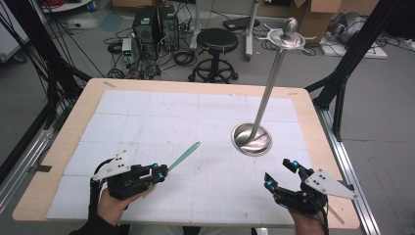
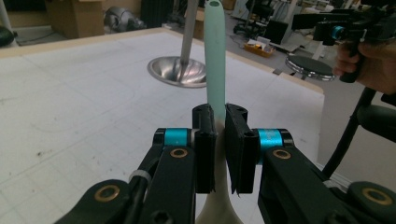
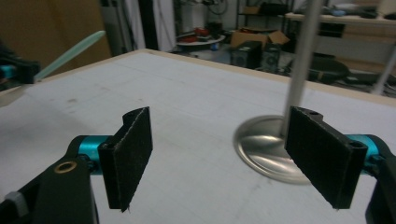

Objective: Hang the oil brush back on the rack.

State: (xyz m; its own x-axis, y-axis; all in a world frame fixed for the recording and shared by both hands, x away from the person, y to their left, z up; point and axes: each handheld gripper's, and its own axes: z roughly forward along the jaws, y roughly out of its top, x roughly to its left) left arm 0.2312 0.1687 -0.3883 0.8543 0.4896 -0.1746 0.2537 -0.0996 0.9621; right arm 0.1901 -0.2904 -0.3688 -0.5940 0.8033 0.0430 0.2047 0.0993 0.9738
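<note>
**benchrat:** Mint-green plastic, that's what the left gripper (image 1: 163, 172) had — a long slim spoon-type utensil (image 1: 184, 156), jaws pressed tight on its neck. In the left gripper view the pale bowl end sat behind the pads and the green handle (image 2: 215, 56) stuck out past them, off the table surface.

**torque_tom:** Which way was the handle aimed?

**benchrat:** Forward and to the right, so its long axis ran pretty much at the steel stand (image 1: 252, 139): round shiny base on the white mat (image 1: 147, 117), tall pole, hooks around the knob on top (image 1: 289, 35). The tip had a loop or hole, I think; hard to be sure.

**torque_tom:** And the other hand?

**benchrat:** The right gripper (image 1: 280, 173) was spread wide with nothing in it, hovering near the front edge. It was actually closer to the base than the left one was. In its own view the pole (image 3: 299, 70) rose just inside the far jaw.

**torque_tom:** So hang it up?

**benchrat:** My guess, yeah. The hooks sat well above the handle tip, so the left would've needed a big lift up and to the right.
</note>
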